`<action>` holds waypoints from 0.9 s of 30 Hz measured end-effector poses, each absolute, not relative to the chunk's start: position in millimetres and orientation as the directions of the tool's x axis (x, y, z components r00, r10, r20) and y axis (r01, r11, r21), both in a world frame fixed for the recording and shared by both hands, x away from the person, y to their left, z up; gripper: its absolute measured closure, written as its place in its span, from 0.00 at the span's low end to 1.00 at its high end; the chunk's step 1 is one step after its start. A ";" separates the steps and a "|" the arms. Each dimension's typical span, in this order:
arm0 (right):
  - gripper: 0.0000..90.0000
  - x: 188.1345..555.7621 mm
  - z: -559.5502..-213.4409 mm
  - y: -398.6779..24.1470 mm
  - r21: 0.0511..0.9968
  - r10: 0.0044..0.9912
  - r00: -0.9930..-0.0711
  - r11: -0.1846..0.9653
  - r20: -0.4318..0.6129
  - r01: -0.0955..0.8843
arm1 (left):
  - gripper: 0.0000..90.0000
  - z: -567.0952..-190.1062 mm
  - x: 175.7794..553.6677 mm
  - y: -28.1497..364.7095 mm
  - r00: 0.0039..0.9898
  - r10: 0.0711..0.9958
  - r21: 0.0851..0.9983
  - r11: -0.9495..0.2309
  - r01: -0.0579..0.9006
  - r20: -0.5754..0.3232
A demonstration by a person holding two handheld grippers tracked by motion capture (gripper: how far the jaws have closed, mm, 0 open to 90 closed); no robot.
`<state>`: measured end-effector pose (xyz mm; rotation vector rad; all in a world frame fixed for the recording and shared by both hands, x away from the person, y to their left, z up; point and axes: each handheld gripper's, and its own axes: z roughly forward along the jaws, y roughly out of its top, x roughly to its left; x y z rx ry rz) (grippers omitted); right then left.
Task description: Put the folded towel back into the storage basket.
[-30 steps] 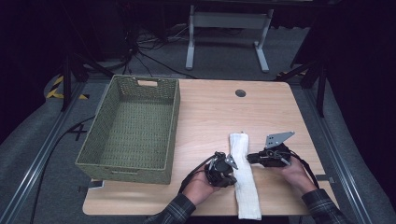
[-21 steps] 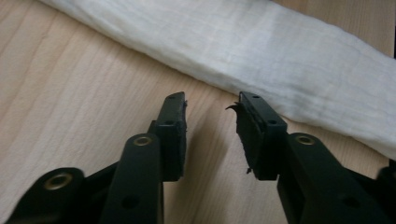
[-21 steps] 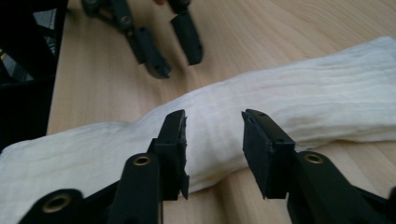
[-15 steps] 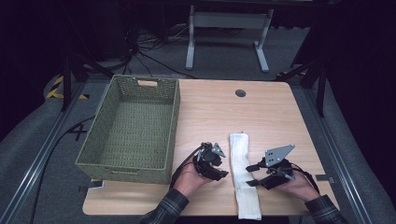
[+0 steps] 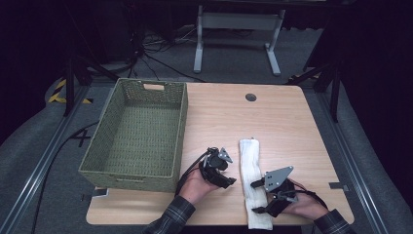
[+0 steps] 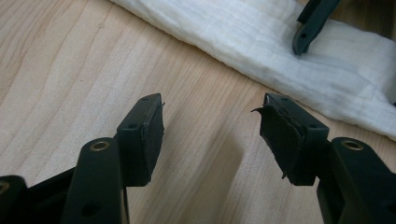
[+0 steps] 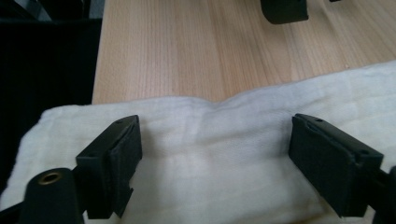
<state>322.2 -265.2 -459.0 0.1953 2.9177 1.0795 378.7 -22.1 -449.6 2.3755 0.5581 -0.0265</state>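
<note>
A white folded towel [image 5: 253,180] lies lengthwise on the wooden table [image 5: 272,122], its near end over the front edge. My left gripper [image 5: 228,181] is open just left of the towel, low over bare wood [image 6: 210,140]; the towel [image 6: 280,51] lies beyond its jaws. My right gripper [image 5: 256,197] is open over the towel's near end, jaws spread across the cloth [image 7: 210,154] with nothing pinched. A jaw tip of the right gripper [image 6: 310,25] rests over the towel in the left gripper view.
A green woven basket [image 5: 139,129] stands on the table's left half, close to my left hand. A small black grommet [image 5: 251,97] sits near the far edge. A metal stand [image 5: 238,29] stands on the floor beyond the table.
Both grippers have drawn back toward the table's front. The left one moved off the towel to its left side; the right one slid down to the towel's near end.
</note>
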 end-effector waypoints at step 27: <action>0.90 315.2 -456.7 -263.7 0.670 0.018 -0.999 0.741 0.050 0.046 | 0.40 -433.7 400.5 -38.1 0.930 0.342 0.691 -0.642 0.333 -0.131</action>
